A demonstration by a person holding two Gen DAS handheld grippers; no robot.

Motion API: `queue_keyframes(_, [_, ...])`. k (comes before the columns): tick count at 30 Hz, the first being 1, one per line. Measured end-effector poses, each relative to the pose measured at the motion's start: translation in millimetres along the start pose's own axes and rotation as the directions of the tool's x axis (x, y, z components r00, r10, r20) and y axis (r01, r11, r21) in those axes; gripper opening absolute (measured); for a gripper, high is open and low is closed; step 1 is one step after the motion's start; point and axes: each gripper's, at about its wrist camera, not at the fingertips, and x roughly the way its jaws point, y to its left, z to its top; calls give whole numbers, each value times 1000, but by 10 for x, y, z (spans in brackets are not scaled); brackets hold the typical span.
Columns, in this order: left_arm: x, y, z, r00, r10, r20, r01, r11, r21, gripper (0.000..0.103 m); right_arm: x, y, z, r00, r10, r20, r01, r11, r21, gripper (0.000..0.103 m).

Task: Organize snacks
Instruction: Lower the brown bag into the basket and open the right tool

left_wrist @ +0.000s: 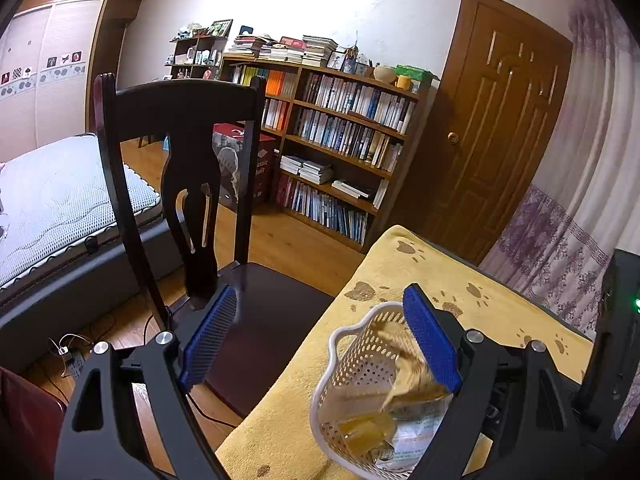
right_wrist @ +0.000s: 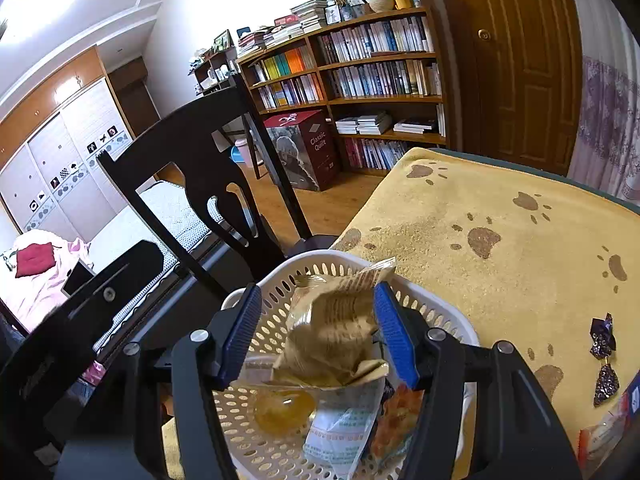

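The right gripper [right_wrist: 318,332] hung over the white basket [right_wrist: 440,316] at the table's [right_wrist: 500,264] left edge, fingers spread around a crumpled tan snack packet [right_wrist: 332,332]. The left gripper [left_wrist: 320,336] stood spread wide and empty beside the basket, while two dark wrapped candies [right_wrist: 604,356] lay near the right edge.

Crumpled tan snack packet [right_wrist: 332,332] in white basket [right_wrist: 436,312] (perforated)

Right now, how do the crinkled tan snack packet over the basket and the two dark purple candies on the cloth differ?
The tan packet sits between the right gripper jaws over the white basket; the purple candies lie loose on the yellow cloth. The packet looks larger and crumpled; the candies look small and twisted. Both are wrapped snacks.
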Motion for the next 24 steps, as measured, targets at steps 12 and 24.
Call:
queue_keyframes(12, [5, 6, -3, 1000, 1, 0, -1, 1000, -5, 87, -143, -36, -151, 999, 28, -18, -28, 999, 18, 59])
queue_keyframes(24, [19, 1, -35, 1000, -3, -8, 3, 1000, -8, 87, 57, 69, -248, 970, 227, -92, -222, 973, 63, 60])
